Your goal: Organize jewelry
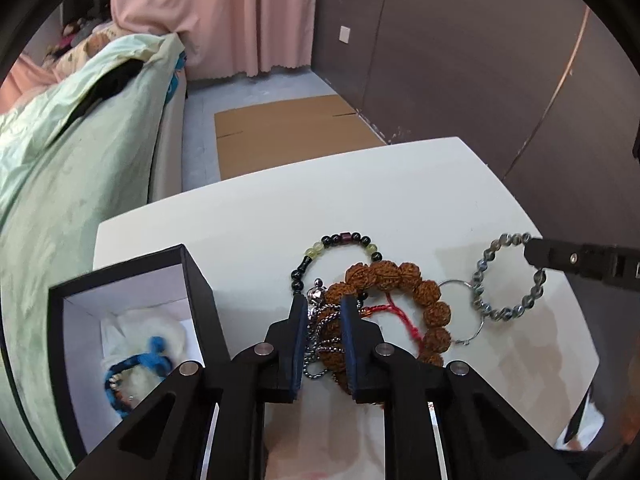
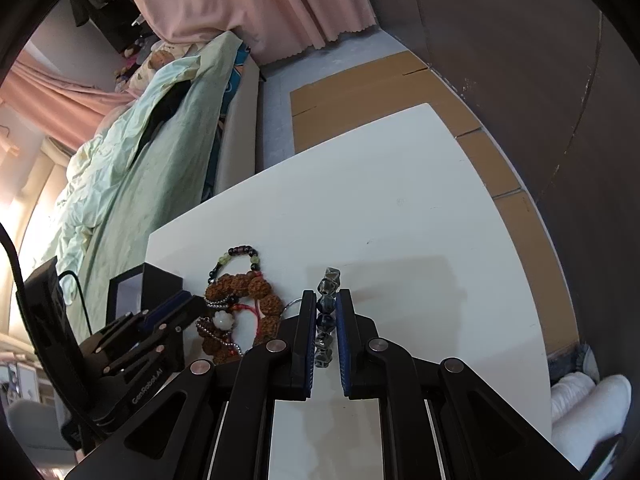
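My left gripper (image 1: pixel 323 306) points down into a jewelry pile on the white table (image 1: pixel 248 216). Its pads (image 1: pixel 299 320) close narrowly on a silver chain (image 1: pixel 316 344) and small brown beads that fill the gap. Around them lie a big brown seed-bead bracelet (image 1: pixel 424 292), a red cord (image 1: pixel 396 312), a black-and-green bead bracelet (image 1: pixel 340 246) and a thin silver ring (image 1: pixel 466 312). My right gripper (image 2: pixel 326 294) is shut on a grey-blue bead bracelet (image 2: pixel 329 276), also seen as a loop (image 1: pixel 480 276) to the right. A black box (image 1: pixel 196 280) at left holds a blue bracelet (image 1: pixel 136 368).
A bed with a pale green quilt (image 1: pixel 60 168) runs along the table's left side. Flat cardboard (image 1: pixel 288 132) lies on the floor beyond the far edge, with a brown wall (image 1: pixel 480 60) at right. A person's white shoes (image 2: pixel 588 404) stand at the near right.
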`<state>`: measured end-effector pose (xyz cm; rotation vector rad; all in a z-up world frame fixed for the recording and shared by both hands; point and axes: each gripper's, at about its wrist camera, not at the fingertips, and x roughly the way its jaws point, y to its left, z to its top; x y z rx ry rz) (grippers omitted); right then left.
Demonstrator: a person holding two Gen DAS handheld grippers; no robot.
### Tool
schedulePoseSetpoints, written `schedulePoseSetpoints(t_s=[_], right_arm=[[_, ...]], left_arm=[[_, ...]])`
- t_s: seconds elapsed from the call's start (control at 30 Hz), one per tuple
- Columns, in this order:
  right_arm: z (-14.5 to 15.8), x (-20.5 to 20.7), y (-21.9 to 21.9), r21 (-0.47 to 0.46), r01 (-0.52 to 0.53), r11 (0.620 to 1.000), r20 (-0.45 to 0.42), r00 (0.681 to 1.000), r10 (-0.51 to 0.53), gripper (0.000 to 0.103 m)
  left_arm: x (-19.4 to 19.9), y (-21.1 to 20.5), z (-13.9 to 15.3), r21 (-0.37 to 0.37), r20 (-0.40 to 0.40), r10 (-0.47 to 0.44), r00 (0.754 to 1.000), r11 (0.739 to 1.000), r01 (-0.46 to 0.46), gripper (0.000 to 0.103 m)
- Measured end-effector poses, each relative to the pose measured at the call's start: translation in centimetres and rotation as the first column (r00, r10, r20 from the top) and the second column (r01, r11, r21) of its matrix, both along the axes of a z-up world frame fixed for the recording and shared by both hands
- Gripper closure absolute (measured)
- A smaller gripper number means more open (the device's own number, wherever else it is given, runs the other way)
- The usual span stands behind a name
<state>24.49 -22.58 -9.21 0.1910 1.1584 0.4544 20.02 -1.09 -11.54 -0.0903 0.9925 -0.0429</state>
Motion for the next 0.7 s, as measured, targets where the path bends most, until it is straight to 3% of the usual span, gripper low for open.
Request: schedulePoseSetpoints(t_s=[0.1, 0.2, 0.27, 0.3, 0.33, 0.4, 0.47, 0.53, 0.63, 0.7], right_arm=[[0.0, -0.1, 0.0, 0.002, -0.003, 1.000, 0.002, 1.000, 0.003, 0.092], [0.0, -0.1, 0.1, -0.003, -0.006, 1.000, 0.000, 1.000, 0.006, 0.092], [0.0, -0.2, 0.1, -0.008, -0.006, 1.000, -0.002, 1.000, 0.006, 0.092], [-0.1, -0.2, 0.1, -0.010, -0.006, 1.000, -0.003, 1.000, 0.006, 0.092], [-0.1, -0.2, 0.1, -0.011, -0.006, 1.000, -0.003, 1.000, 0.006, 0.092], [-0.1, -0.2, 0.1, -0.012, -0.006, 1.000, -0.003, 1.000, 0.006, 0.092], [-0.1, -0.3, 0.1, -0.011, -0.006, 1.000, -0.003, 1.000, 0.006, 0.092], [-0.1, -0.3, 0.2, -0.012, -0.007, 1.000, -0.002, 1.000, 0.007, 0.092], [-0.1, -0.3, 0.2, -0.013, -0.006, 1.000, -0.003, 1.000, 0.006, 0.092], [-0.1, -0.3, 0.2, -0.013, -0.006, 1.000, -0.005, 1.000, 0.006, 0.092]], left_arm=[[0.1, -0.1, 0.0, 0.008, -0.007, -0.010, 1.000, 1.000, 0.010, 0.085], [0.1, -0.1, 0.7, -0.044, 0.002, -0.028, 1.000, 0.999, 0.029, 0.085], [0.4, -0.6, 0.9, -0.045, -0.002, -0.044, 0.999, 0.998, 0.044, 0.075], [0.5, -0.9, 0.7, -0.029, -0.007, -0.051, 0.999, 0.998, 0.050, 0.062], [0.7, -1.1, 0.5, -0.013, -0.008, -0.049, 0.999, 0.999, 0.049, 0.056], [0.7, -1.3, 0.1, 0.020, 0.003, -0.045, 0.999, 0.999, 0.045, 0.056], [0.8, -1.3, 0.1, 0.020, 0.004, -0.044, 0.999, 0.999, 0.044, 0.063], [0.9, -0.7, 0.1, 0.011, 0.002, -0.025, 1.000, 1.000, 0.025, 0.092], [0.8, -0.2, 0.1, -0.004, -0.001, -0.022, 1.000, 1.000, 0.022, 0.101], [0.6, -0.2, 0.1, 0.002, -0.001, -0.030, 1.000, 1.000, 0.030, 0.101]])
